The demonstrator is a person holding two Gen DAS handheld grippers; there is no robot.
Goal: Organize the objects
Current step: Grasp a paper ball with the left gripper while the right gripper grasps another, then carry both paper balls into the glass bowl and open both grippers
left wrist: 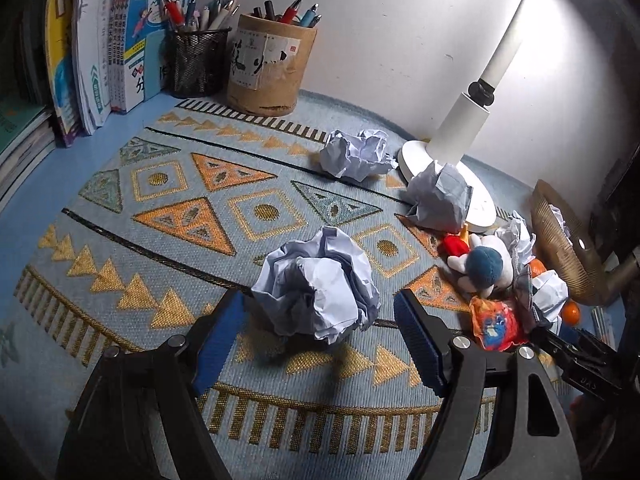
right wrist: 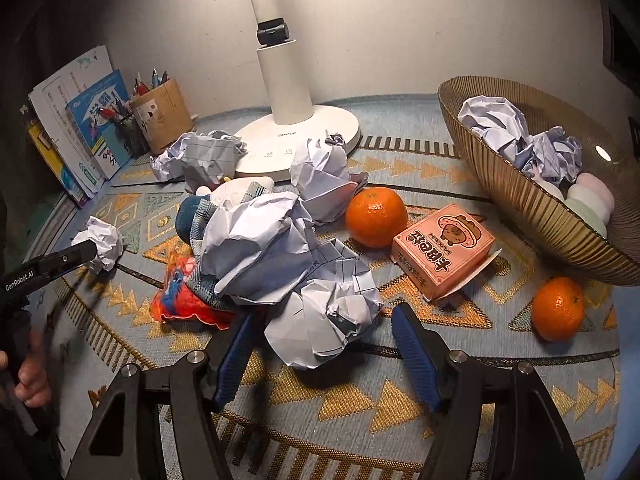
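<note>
Only the left wrist view shows the upright books [left wrist: 104,40], a black mesh pen cup [left wrist: 196,62] and a cardboard tube of pens [left wrist: 272,66] at the far edge of the woven, triangle-patterned mat [left wrist: 168,208], where the left gripper [left wrist: 320,340] stands with jaws wide about a crumpled paper ball [left wrist: 320,288] that its blue ribbed pads do not touch. The right wrist view alone shows the ribbed golden bowl [right wrist: 532,208] near the mat's right edge holding paper wads and pastel egg shapes, a pink carton [right wrist: 442,250] and two oranges [right wrist: 376,216], while the right gripper [right wrist: 320,356] brackets a crumpled sheet [right wrist: 320,320] with a gap at each pad. A plush toy [right wrist: 192,216] is mostly buried under paper, and the white lamp [right wrist: 288,120] is cut off at the top.
</note>
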